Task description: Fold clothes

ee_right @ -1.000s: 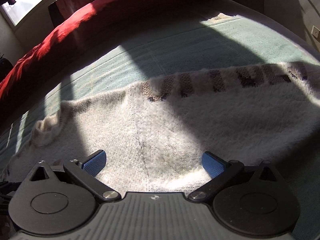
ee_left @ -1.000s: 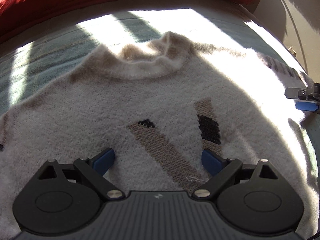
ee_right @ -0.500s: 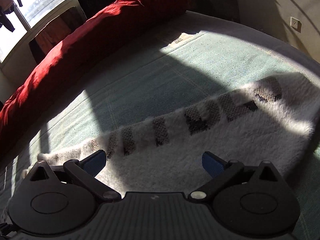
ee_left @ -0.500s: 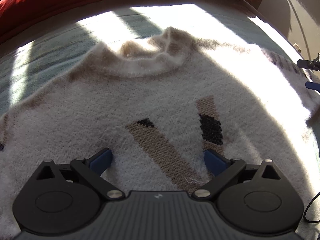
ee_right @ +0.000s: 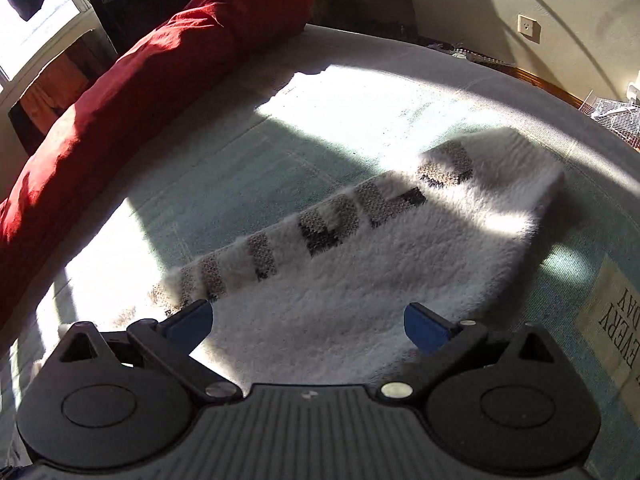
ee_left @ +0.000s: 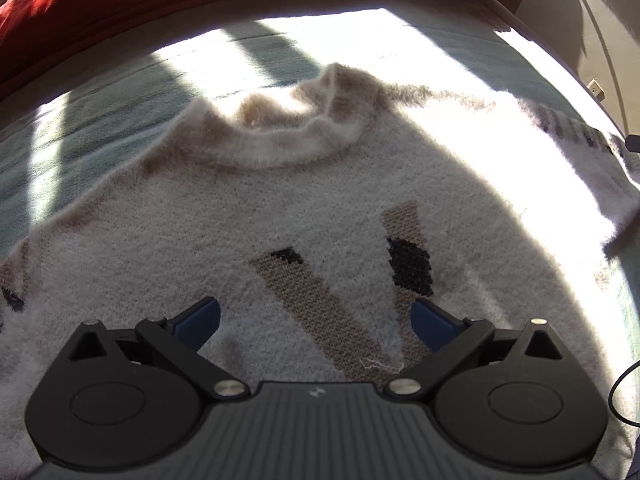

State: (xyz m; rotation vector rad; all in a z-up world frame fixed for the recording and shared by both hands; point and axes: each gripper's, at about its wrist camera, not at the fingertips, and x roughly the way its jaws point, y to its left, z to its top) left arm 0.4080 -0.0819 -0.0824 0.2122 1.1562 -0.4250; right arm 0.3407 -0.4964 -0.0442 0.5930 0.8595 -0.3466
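A fluffy white sweater (ee_left: 248, 216) with tan and black knitted bars lies flat on the bed, its collar (ee_left: 296, 136) toward the far side. My left gripper (ee_left: 316, 316) hovers over the sweater's chest, jaws open wide, nothing between the blue pads. In the right wrist view one sleeve (ee_right: 384, 240) stretches out to the right, with grey and black blocks along its upper edge and its cuff (ee_right: 532, 184) at the far end. My right gripper (ee_right: 308, 320) stands open above the sleeve's near part, holding nothing.
A pale green bedcover (ee_right: 248, 160) lies under the sweater, with a long red duvet roll (ee_right: 120, 104) along the far side. A printed patch with letters (ee_right: 620, 332) is at the right. A wall with a socket (ee_right: 528, 28) stands beyond the bed's edge. A black cable (ee_left: 620, 384) loops at right.
The right wrist view has swung from the sweater's shoulder out along the sleeve to its cuff. The right gripper has slipped out of the left wrist view's right edge. The left gripper has hardly moved.
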